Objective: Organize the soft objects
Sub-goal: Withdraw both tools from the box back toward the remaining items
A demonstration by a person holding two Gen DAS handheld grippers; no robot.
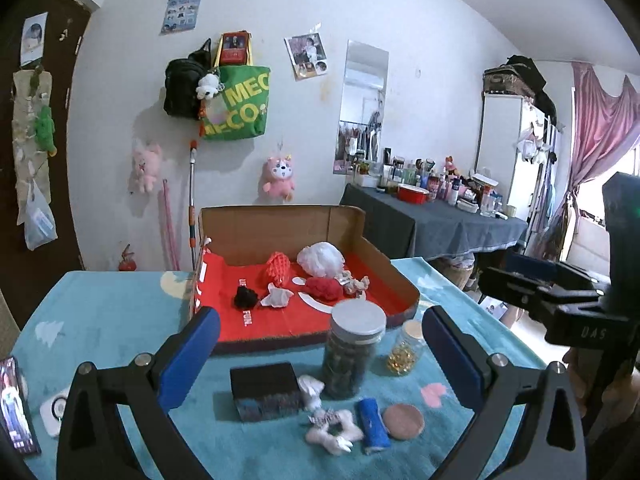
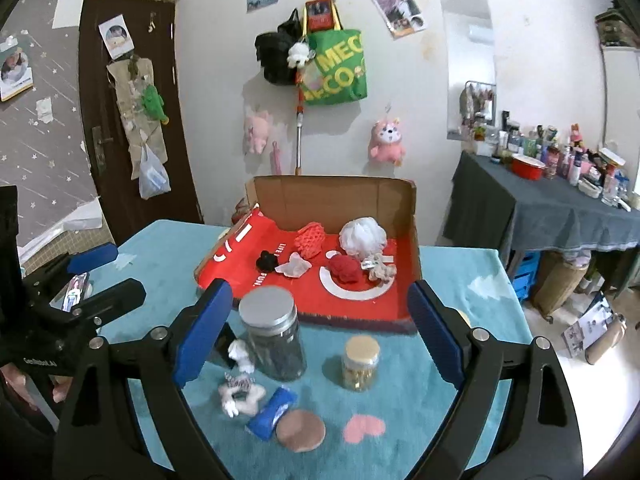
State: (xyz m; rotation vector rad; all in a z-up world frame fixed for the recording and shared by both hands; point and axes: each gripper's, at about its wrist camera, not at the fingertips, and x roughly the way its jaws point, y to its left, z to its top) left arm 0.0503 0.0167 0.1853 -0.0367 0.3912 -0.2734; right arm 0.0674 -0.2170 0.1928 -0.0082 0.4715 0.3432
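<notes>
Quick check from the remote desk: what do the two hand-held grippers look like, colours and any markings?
Both match: black frames with silver bolts and blue pads on the fingers. The left hand-held gripper shows white "GenRobot.AI" lettering on its body in the right wrist view. The right hand-held gripper shows pale letters reading about "DAS" in the left wrist view. No cables or sleeves visible.

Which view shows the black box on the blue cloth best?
Left wrist view: the black box sits in full view between the open fingers, top and front face visible. In the right wrist view only a dark sliver shows behind the left finger pad.
</notes>
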